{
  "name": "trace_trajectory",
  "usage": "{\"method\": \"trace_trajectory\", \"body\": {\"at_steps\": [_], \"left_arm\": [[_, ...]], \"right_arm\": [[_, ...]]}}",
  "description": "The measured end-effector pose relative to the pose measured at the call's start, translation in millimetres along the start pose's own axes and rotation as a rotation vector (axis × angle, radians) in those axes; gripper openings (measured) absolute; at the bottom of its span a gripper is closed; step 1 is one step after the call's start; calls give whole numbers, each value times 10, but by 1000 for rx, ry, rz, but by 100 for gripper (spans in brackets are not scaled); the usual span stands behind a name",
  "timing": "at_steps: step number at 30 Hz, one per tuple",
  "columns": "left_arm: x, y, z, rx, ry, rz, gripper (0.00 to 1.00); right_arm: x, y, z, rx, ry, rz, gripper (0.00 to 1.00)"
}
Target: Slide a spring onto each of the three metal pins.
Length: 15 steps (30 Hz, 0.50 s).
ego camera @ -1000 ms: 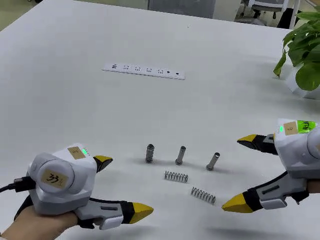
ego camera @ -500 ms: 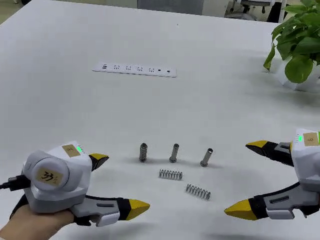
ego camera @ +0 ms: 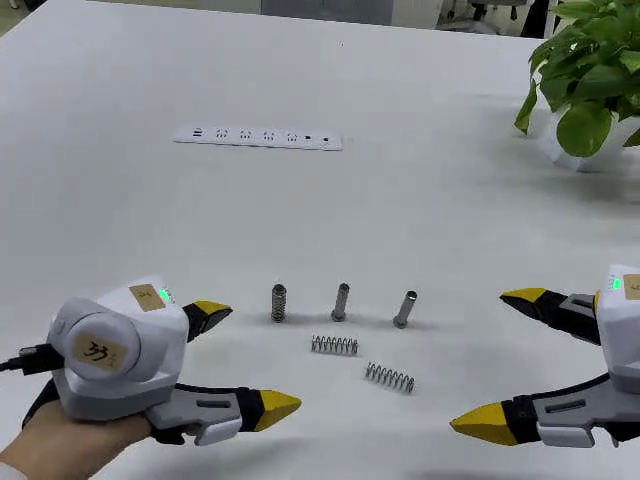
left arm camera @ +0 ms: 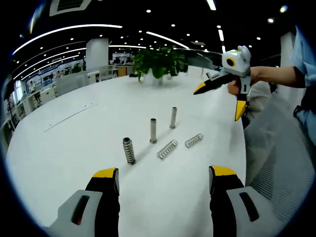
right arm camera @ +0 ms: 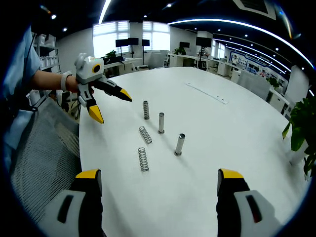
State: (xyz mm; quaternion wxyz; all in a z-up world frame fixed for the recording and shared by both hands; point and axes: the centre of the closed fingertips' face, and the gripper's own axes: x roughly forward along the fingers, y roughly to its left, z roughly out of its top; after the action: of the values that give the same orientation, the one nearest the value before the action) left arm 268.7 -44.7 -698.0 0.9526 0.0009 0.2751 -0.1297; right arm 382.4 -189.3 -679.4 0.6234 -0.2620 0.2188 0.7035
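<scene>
Three metal pins stand upright in a row on the white table. The left pin (ego camera: pixel 279 302) (left arm camera: pixel 129 150) (right arm camera: pixel 146 109) wears a spring. The middle pin (ego camera: pixel 341 301) (left arm camera: pixel 153 131) (right arm camera: pixel 161 123) and the right pin (ego camera: pixel 405 309) (left arm camera: pixel 173 117) (right arm camera: pixel 179 144) are bare. Two loose springs lie in front of them, one (ego camera: pixel 334 345) (left arm camera: pixel 167 149) (right arm camera: pixel 145 134) under the middle pin, the other (ego camera: pixel 389 377) (left arm camera: pixel 194 140) (right arm camera: pixel 142 159) further right. My left gripper (ego camera: pixel 243 357) (left arm camera: pixel 163 178) (right arm camera: pixel 111 104) hovers open at the near left. My right gripper (ego camera: pixel 504 361) (left arm camera: pixel 218 100) (right arm camera: pixel 155 180) hovers open at the near right, holding nothing.
A white power strip (ego camera: pixel 257 138) (left arm camera: pixel 70 116) (right arm camera: pixel 206 93) lies flat further back on the table. A potted green plant (ego camera: pixel 585 75) (left arm camera: pixel 158 61) (right arm camera: pixel 302 129) stands at the far right corner. Office desks and chairs fill the room beyond the table.
The head camera has tilted, shifting the scene up and left. The right gripper has drawn slightly right and lower in the picture. Pins and springs have not moved.
</scene>
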Motion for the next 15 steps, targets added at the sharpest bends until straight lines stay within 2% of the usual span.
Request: {"method": "trace_trajectory", "body": {"at_steps": [2, 5, 7, 8, 10, 13, 15], "left_arm": [[33, -59, 41, 18, 6, -24, 72], [96, -97, 41, 93, 55, -53, 61], [164, -155, 82, 110, 66, -80, 57], [190, -159, 99, 128, 69, -84, 57], [249, -159, 100, 191, 110, -97, 57], [358, -116, 100, 239, 159, -93, 53], [427, -70, 47, 277, 211, -95, 49]], "right_arm": [[-5, 10, -5, 3, -1, 1, 99], [-15, 23, -8, 5, -5, 1, 98], [-23, 25, -31, 6, -7, 1, 98], [-24, 29, -38, 7, -7, 2, 98], [-25, 36, -64, 10, -3, 1, 98], [-27, 50, -86, 21, -8, 3, 98], [-29, 55, -115, 23, -11, 8, 98]]}}
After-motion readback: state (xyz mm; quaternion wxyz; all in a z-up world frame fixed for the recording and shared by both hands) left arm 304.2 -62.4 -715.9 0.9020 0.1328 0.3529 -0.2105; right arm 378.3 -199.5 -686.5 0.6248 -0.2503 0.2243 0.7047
